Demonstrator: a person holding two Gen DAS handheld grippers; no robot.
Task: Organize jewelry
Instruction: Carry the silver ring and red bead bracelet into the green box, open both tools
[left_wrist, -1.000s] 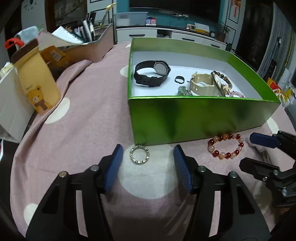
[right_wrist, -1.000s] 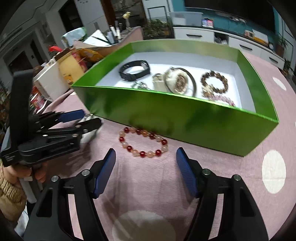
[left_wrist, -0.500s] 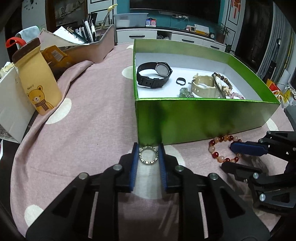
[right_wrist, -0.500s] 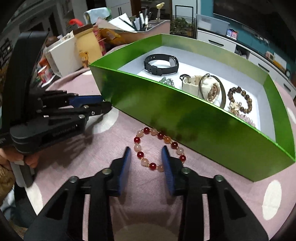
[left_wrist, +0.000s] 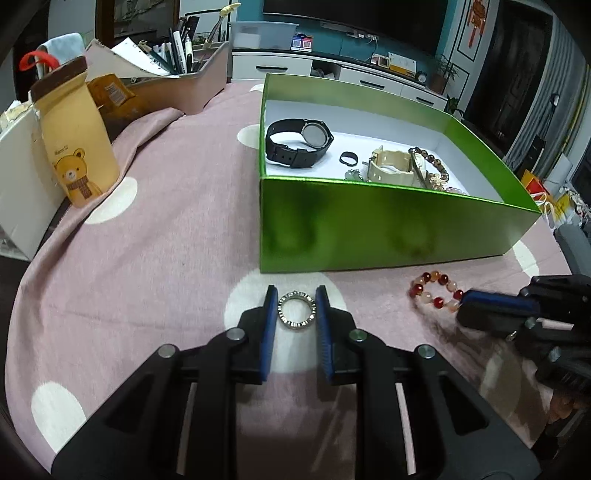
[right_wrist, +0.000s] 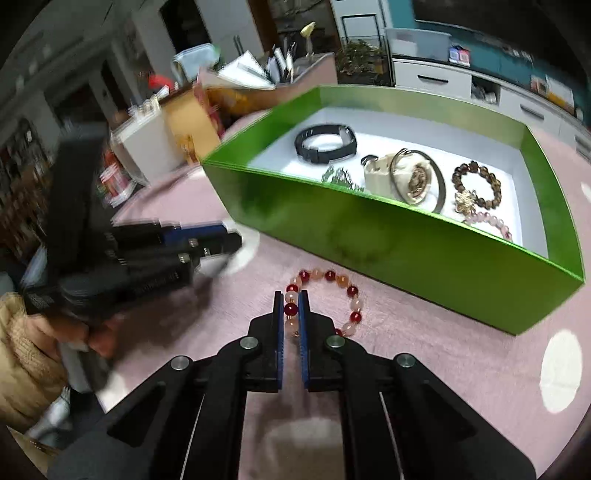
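A silver ring (left_wrist: 296, 309) lies on the pink dotted cloth just in front of the green box (left_wrist: 369, 229). My left gripper (left_wrist: 296, 291) is shut on it, a blue pad against each side. To the right lies a red and peach bead bracelet (right_wrist: 352, 291). My right gripper (right_wrist: 290, 295) is closing on its near-left beads, and the pads press on them. In the left wrist view the right gripper (left_wrist: 465, 306) sits at the bracelet (left_wrist: 430, 291). The right wrist view shows the left gripper (right_wrist: 231, 236) blurred at the left.
The green box (right_wrist: 406, 251) holds a black watch (left_wrist: 299, 142), a beige watch (left_wrist: 391, 171), a small black ring (left_wrist: 349, 158) and bead bracelets (right_wrist: 476, 184). A bear-print bottle (left_wrist: 79, 147), a white carton (left_wrist: 18, 184) and a pen organiser (left_wrist: 177, 85) stand at the left.
Both grippers went from wide open to shut, the left around the silver ring, the right around the bracelet's beads. The right gripper also moved closer to the bracelet.
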